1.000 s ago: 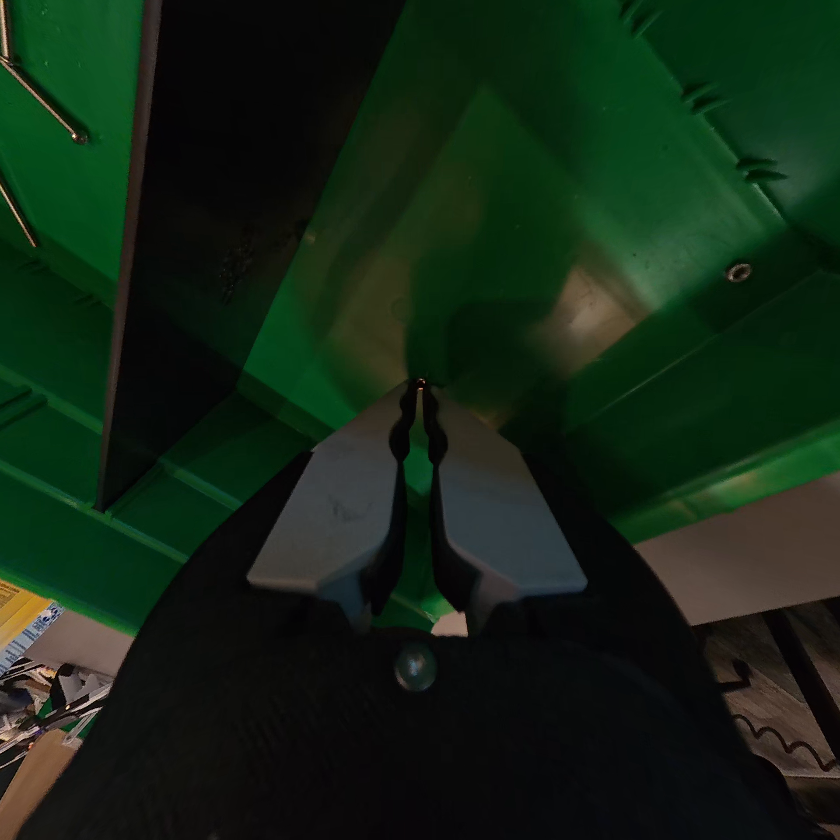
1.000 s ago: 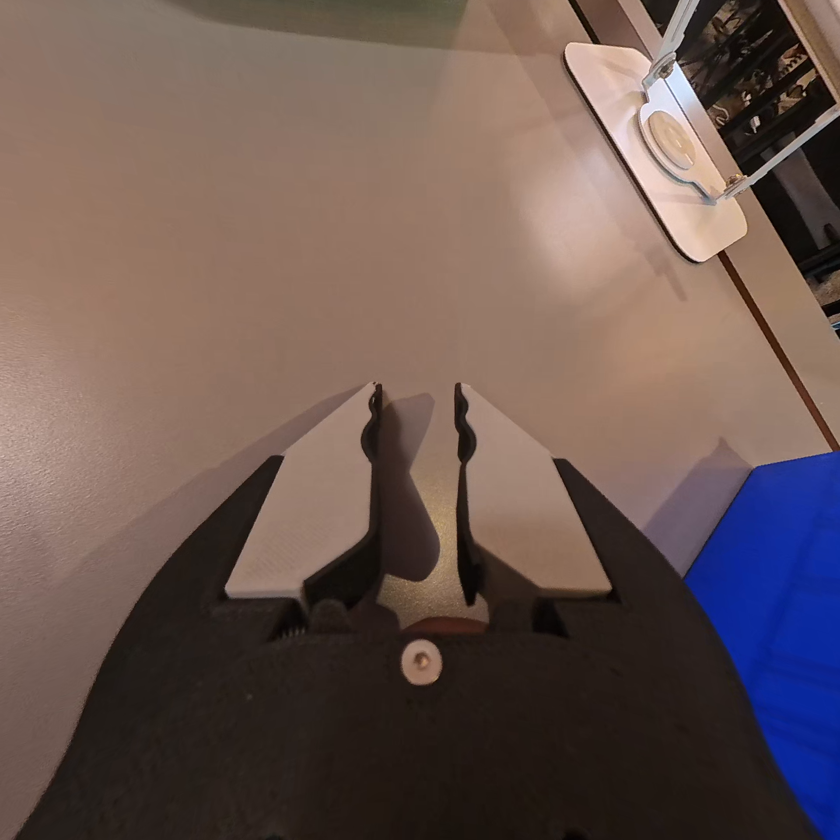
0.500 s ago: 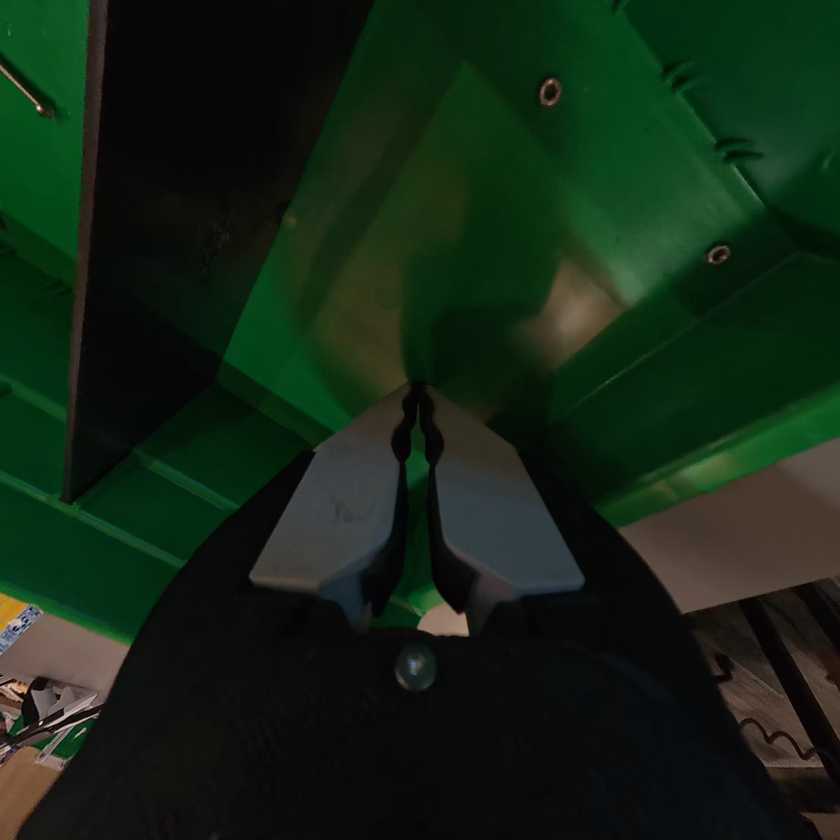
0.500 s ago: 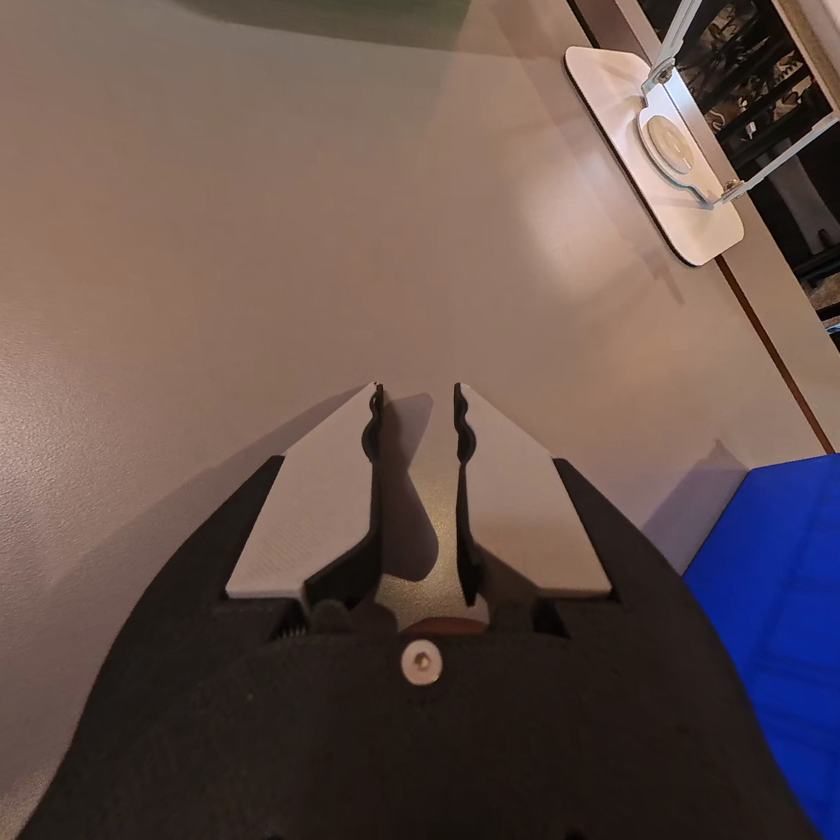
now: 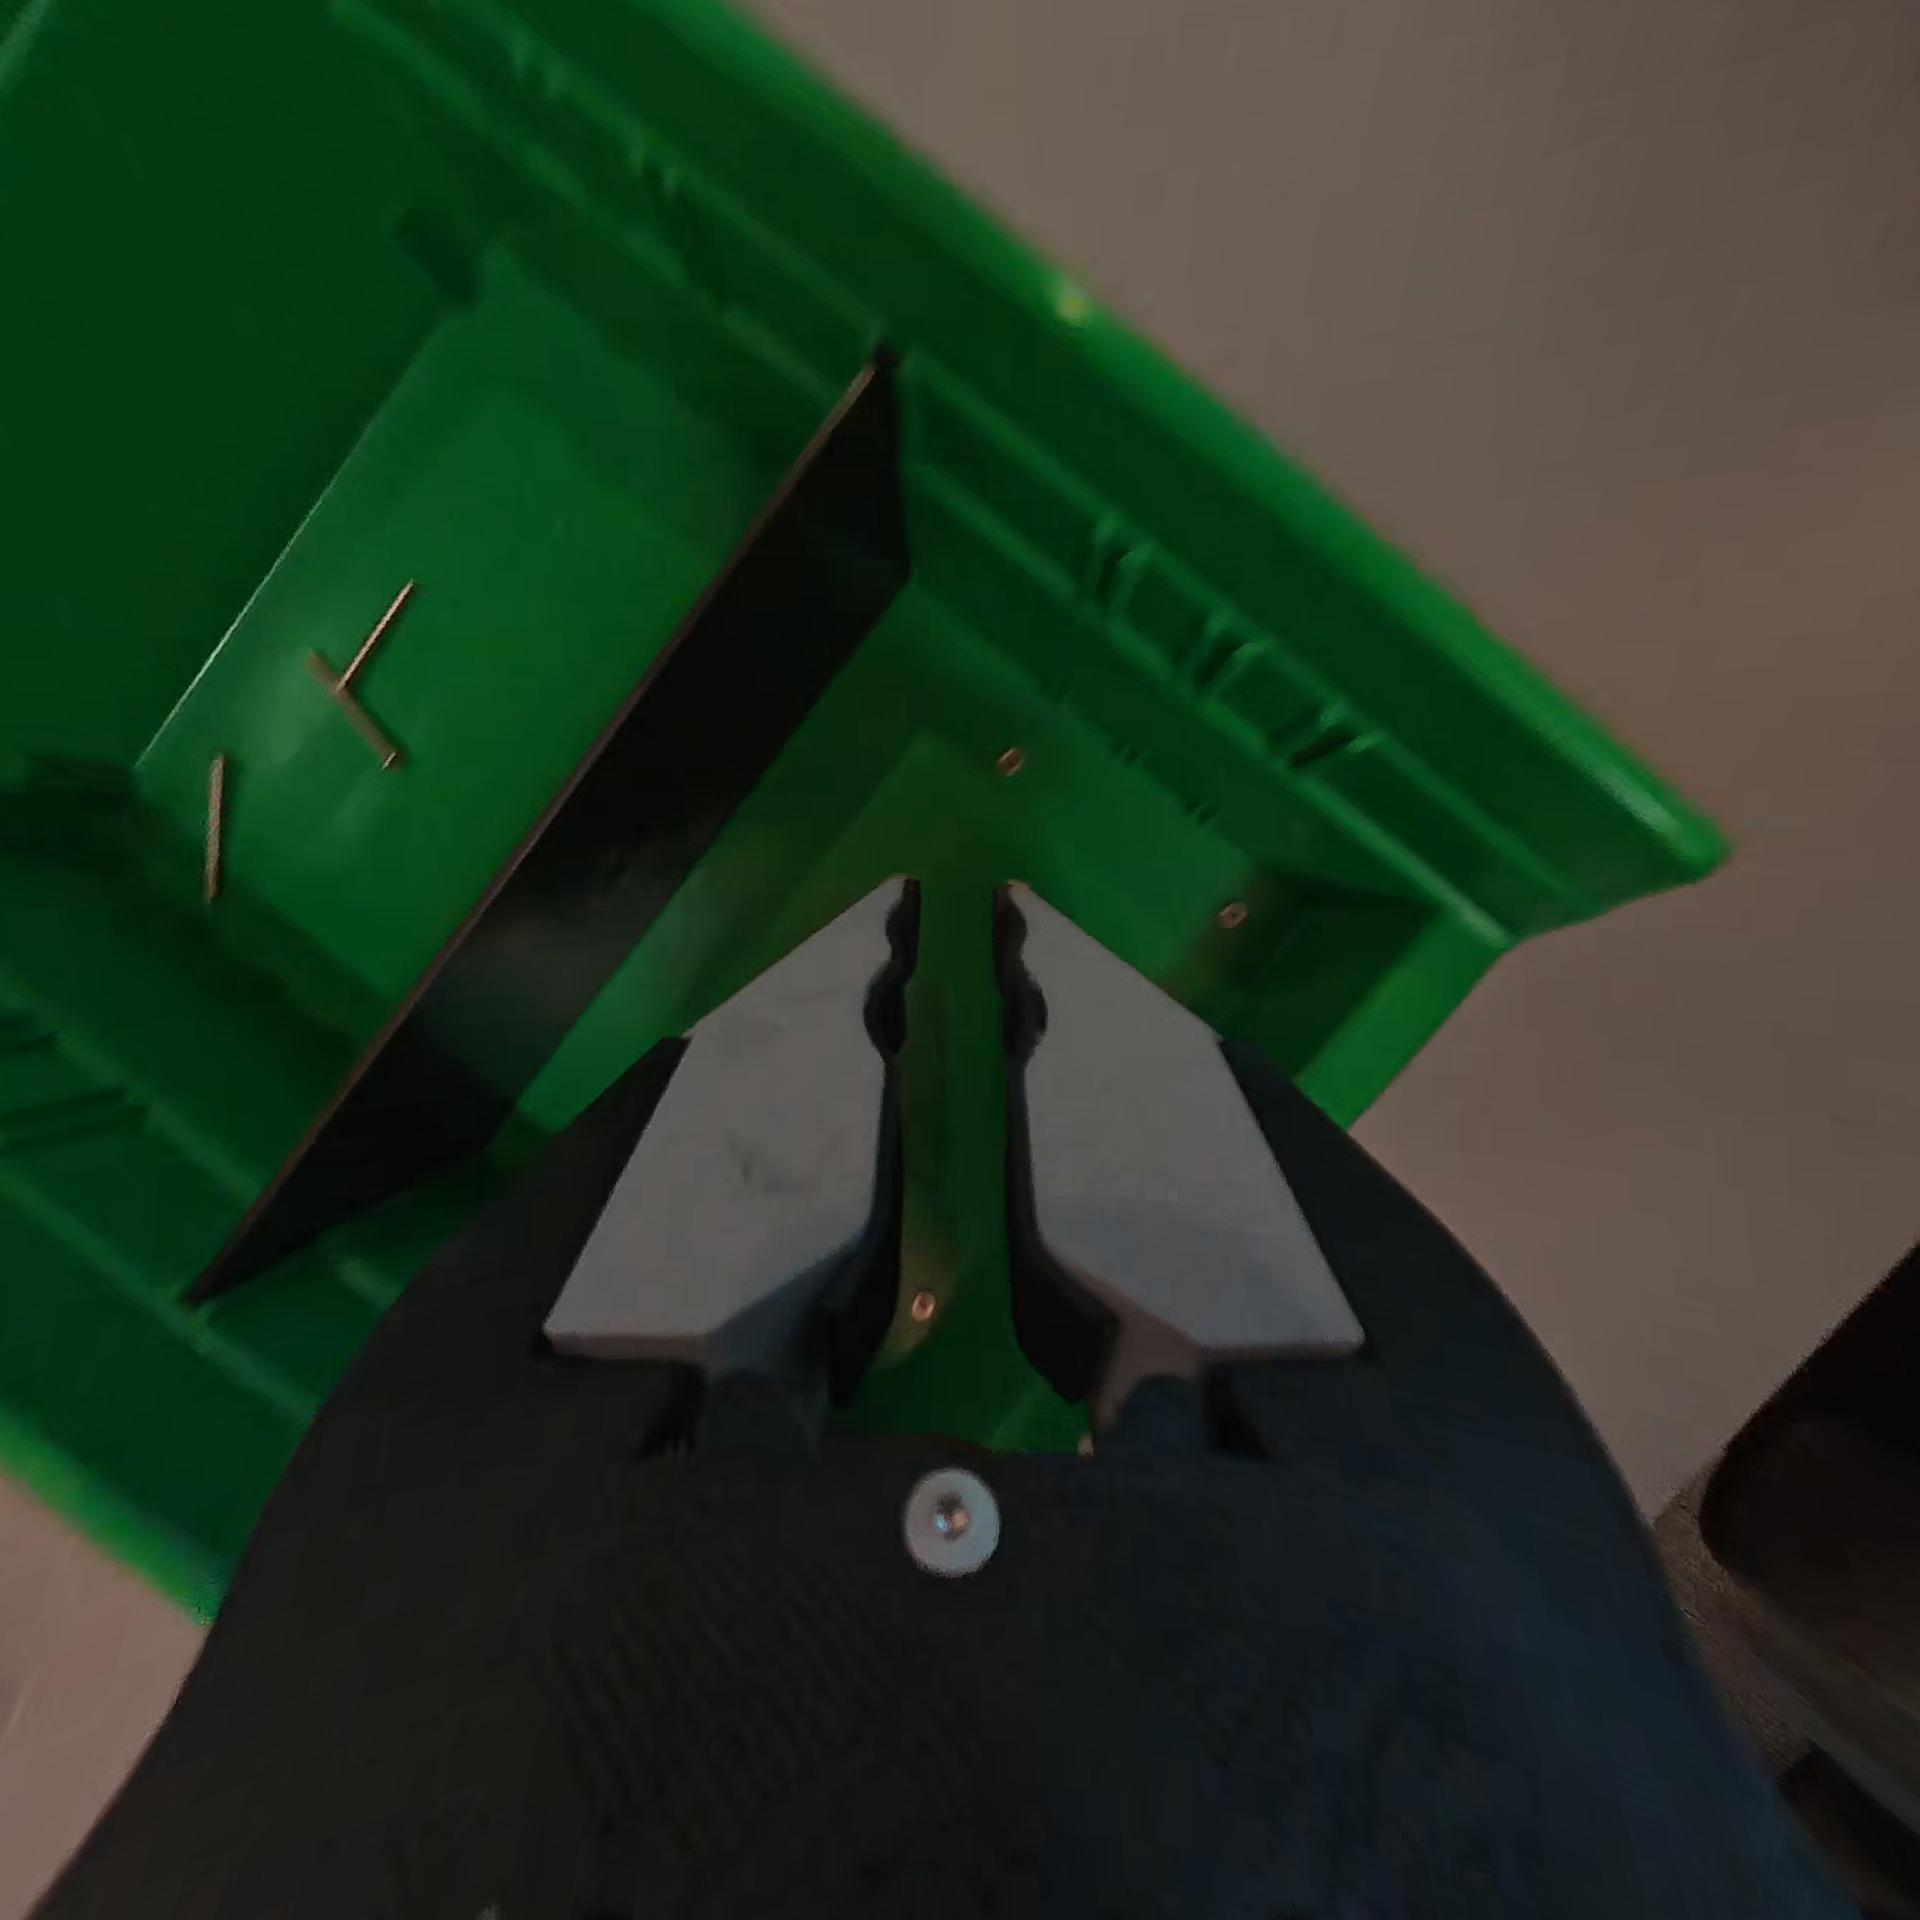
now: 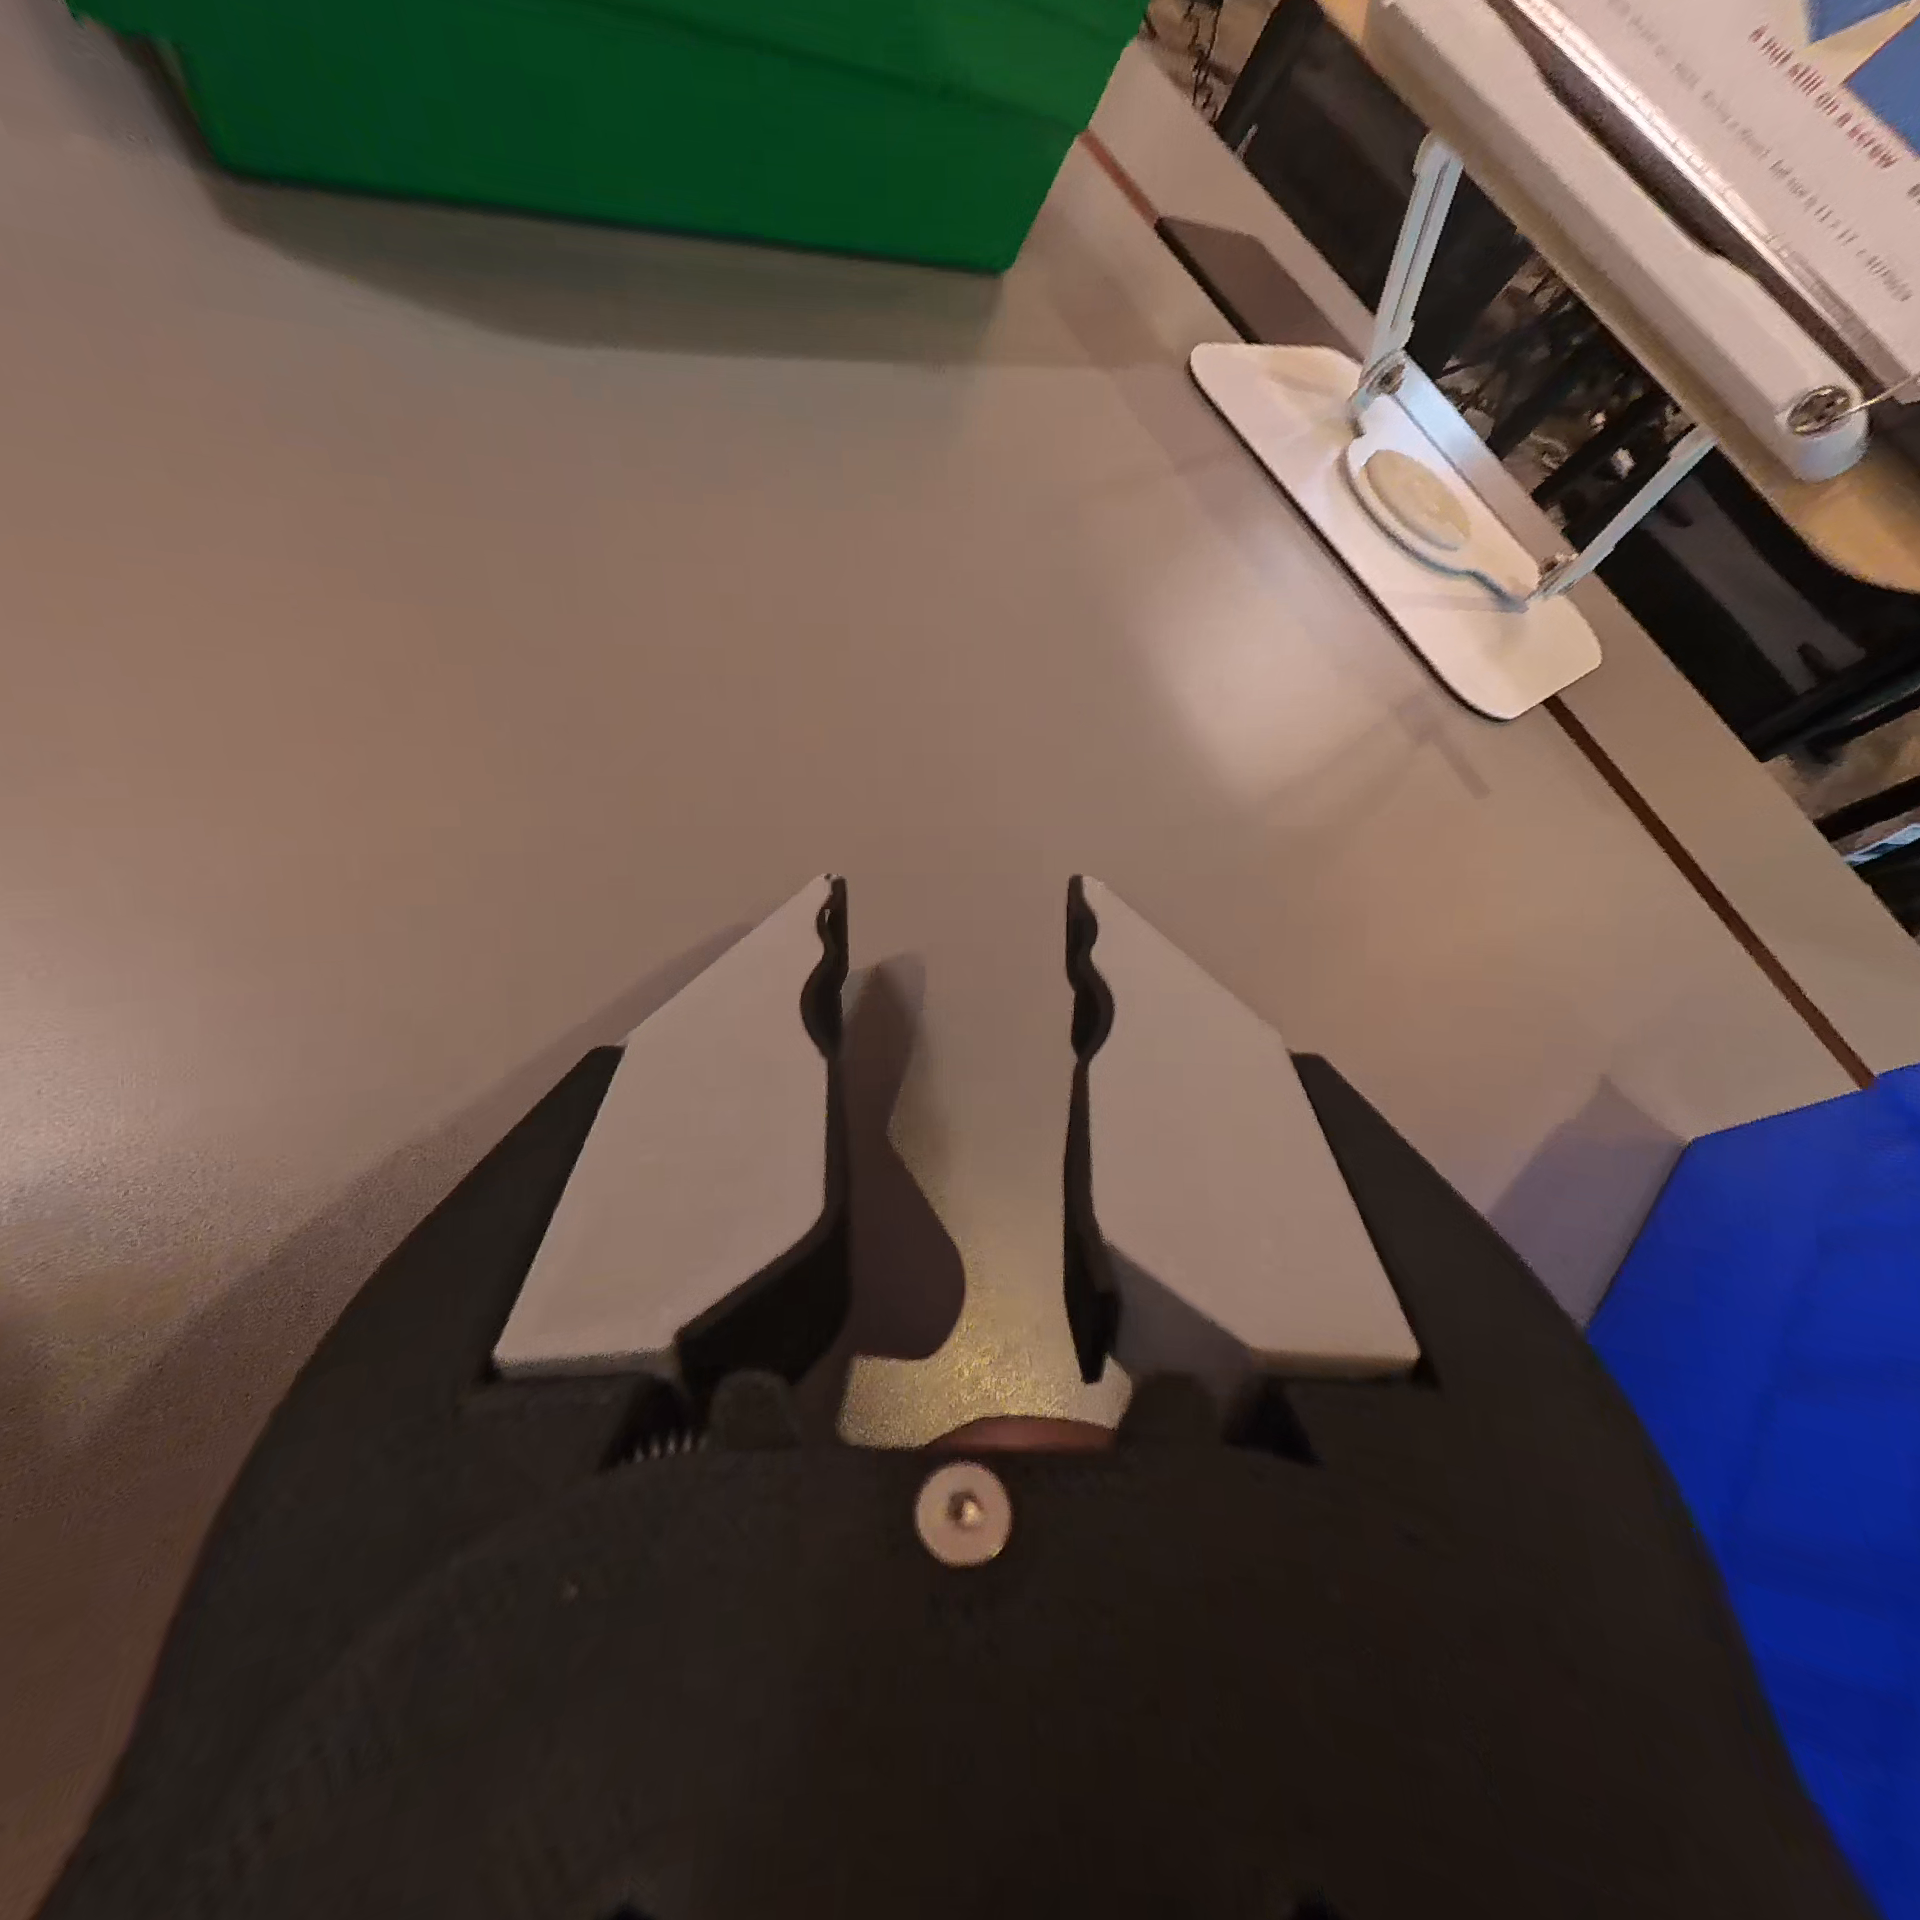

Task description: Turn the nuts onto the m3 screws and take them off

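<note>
Well, left gripper (image 5: 956, 894) hangs over the green bin (image 5: 1226, 665) w/ a narrow gap between its fingers and nothing in it; green floor shows straight through the gap. Whole left wrist view is blurred, so small parts are hard to make out. A black divider (image 5: 665, 831) splits the bin into two sections. Left section holds three thin screws (image 5: 353, 712) lying flat, two of them meeting in a T shape, the third apart nearer the left edge. Right section, the one under the fingers, has a few tiny round bits that look like nuts (image 5: 1010, 762): one just past the fingertips, one (image 5: 1232, 914) to the right near the wall, one (image 5: 921, 1303) seen low down in the gap; too small and blurred to be sure. Bin's left side is cut off by the frame, and the gripper body hides its near wall. Right gripper (image 6: 956, 894) is well apart from all that, over bare grey table (image 6: 520, 623), fingers spread fairly wide, empty. In that view only the bin's outer wall (image 6: 623, 114) shows at top, contents hidden. White stand base (image 6: 1392, 520) sits at right by the table edge; a blue thing (image 6: 1787, 1403) is cut off at lower right.
</note>
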### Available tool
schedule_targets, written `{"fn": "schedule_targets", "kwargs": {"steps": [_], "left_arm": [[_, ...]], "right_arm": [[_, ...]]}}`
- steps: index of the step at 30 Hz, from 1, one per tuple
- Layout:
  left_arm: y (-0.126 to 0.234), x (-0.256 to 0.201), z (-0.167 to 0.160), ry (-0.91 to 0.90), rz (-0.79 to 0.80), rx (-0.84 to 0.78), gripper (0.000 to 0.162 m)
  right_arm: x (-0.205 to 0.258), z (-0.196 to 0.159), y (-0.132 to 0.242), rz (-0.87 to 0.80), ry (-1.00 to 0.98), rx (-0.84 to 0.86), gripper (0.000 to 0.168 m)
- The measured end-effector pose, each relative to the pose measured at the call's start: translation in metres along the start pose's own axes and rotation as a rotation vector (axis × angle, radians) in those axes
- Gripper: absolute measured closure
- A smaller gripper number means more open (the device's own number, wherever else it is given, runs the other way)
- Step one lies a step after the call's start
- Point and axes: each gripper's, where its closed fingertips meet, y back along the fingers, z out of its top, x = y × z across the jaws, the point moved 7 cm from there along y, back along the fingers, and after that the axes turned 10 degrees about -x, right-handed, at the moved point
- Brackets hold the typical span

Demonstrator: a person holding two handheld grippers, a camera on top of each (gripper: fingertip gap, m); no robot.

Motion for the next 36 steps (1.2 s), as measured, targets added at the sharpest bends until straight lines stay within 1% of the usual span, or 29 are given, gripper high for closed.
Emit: {"fn": "schedule_targets", "kwargs": {"steps": [2, 4, 9, 12, 17, 20, 22, 29, 32, 36], "left_arm": [[-0.009, -0.007, 0.006, -0.029, -0.064, -0.034, 0.148], [-0.021, -0.006, 0.011, -0.061, -0.054, -0.042, 0.148], [-0.050, -0.006, 0.004, -0.085, -0.123, 0.005, 0.145], [-0.057, 0.001, 0.001, -0.093, -0.078, 0.027, 0.145], [-0.062, 0.001, -0.001, -0.058, -0.109, -0.003, 0.147], [-0.063, 0.001, -0.001, -0.052, -0.097, -0.013, 0.151], [-0.062, 0.001, -0.003, -0.056, -0.088, -0.007, 0.159], [-0.057, -0.002, -0.008, -0.045, -0.112, -0.013, 0.157], [-0.057, 0.001, -0.006, -0.049, -0.074, -0.029, 0.154], [-0.055, -0.003, -0.006, -0.038, -0.114, -0.044, 0.151]], "right_arm": [[0.000, 0.001, 0.000, -0.006, 0.011, -0.016, 0.128], [0.000, 0.003, -0.001, -0.011, 0.031, -0.032, 0.129], [-0.003, 0.002, -0.005, -0.041, 0.054, -0.021, 0.129], [-0.006, 0.001, -0.009, -0.056, 0.047, -0.004, 0.130], [-0.006, 0.001, -0.009, -0.058, 0.052, -0.006, 0.133], [-0.004, 0.001, -0.009, -0.054, 0.071, -0.006, 0.134], [-0.003, 0.001, -0.009, -0.051, 0.086, -0.009, 0.135], [-0.002, 0.001, -0.008, -0.060, 0.093, -0.010, 0.136], [-0.003, 0.001, -0.008, -0.061, 0.084, -0.011, 0.137], [-0.003, 0.001, -0.008, -0.060, 0.084, -0.008, 0.137]]}}
